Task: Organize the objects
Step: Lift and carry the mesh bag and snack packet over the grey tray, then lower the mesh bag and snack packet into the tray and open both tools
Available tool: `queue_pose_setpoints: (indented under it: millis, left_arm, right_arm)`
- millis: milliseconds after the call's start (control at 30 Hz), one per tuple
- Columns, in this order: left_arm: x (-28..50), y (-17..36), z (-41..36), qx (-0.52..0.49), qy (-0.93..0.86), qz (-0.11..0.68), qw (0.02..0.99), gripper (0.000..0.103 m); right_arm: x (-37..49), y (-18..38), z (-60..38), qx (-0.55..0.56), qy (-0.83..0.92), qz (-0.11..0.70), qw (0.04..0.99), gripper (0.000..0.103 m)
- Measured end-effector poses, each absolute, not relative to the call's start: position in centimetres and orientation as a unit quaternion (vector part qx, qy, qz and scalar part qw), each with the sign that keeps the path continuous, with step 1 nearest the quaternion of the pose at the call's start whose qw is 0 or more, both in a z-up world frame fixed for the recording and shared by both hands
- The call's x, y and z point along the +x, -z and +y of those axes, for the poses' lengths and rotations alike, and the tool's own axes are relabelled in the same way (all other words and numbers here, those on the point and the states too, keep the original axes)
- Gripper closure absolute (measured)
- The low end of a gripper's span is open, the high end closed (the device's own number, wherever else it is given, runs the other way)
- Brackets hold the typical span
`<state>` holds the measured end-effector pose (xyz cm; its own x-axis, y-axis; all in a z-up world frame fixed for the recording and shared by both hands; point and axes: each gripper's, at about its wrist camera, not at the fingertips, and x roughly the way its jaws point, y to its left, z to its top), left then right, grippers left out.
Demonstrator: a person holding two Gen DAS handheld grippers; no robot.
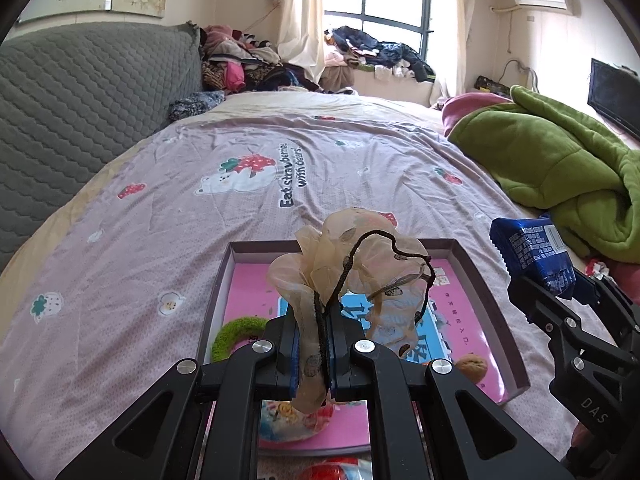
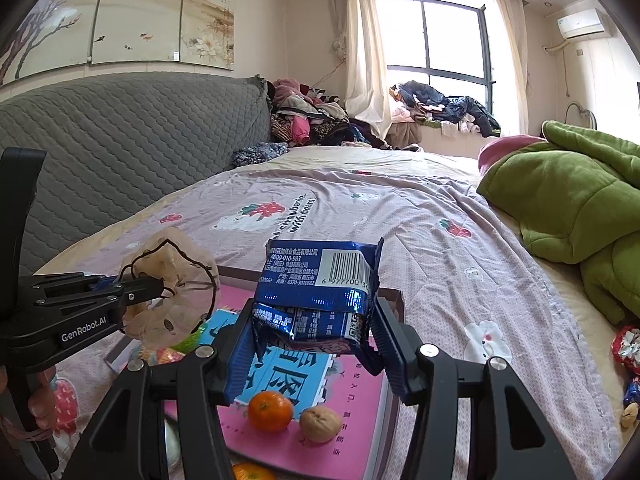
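My left gripper (image 1: 314, 354) is shut on a sheer beige drawstring pouch (image 1: 352, 252) with a black cord, held above a shallow box tray (image 1: 486, 280) lined in pink on the bed. In the right wrist view the same pouch (image 2: 172, 288) hangs from the left gripper (image 2: 154, 286) at the left. My right gripper (image 2: 314, 342) is shut on a blue foil snack packet (image 2: 320, 280), held over the tray (image 2: 394, 296). The left wrist view shows that packet (image 1: 532, 250) at the right edge. In the tray lie an orange (image 2: 270, 410), a walnut (image 2: 320, 424) and a green fuzzy ring (image 1: 234, 334).
The bed sheet (image 1: 240, 208) is pink with strawberry and bear prints. A green blanket (image 1: 560, 168) is heaped at the right, a grey quilted headboard (image 1: 80, 112) stands at the left. Clothes pile up by the window. Wrapped sweets (image 2: 628, 344) lie at the right edge; another orange (image 2: 250, 472) sits near the tray's front.
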<state>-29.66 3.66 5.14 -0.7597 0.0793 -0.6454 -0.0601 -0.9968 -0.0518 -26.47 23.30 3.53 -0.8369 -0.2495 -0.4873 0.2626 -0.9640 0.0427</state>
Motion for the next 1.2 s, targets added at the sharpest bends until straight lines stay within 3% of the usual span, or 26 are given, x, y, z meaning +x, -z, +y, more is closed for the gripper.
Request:
queue_pose_setpoints:
  millis: [433,1200]
  left_arm:
    - [-34.3,-3.3,4.7,-0.385,-0.922,-0.026,0.042,0.093]
    - [-39.9,1.0,6.7,-0.471,-0.881,0.026,0.039,0.093]
  right_arm:
    - [-29.9,-1.7,24.1,0.284,0.949,0.010,0.134,0.048]
    - [-36.8,3.5,22.1,0.405,0.905,0.066,0.113,0.048]
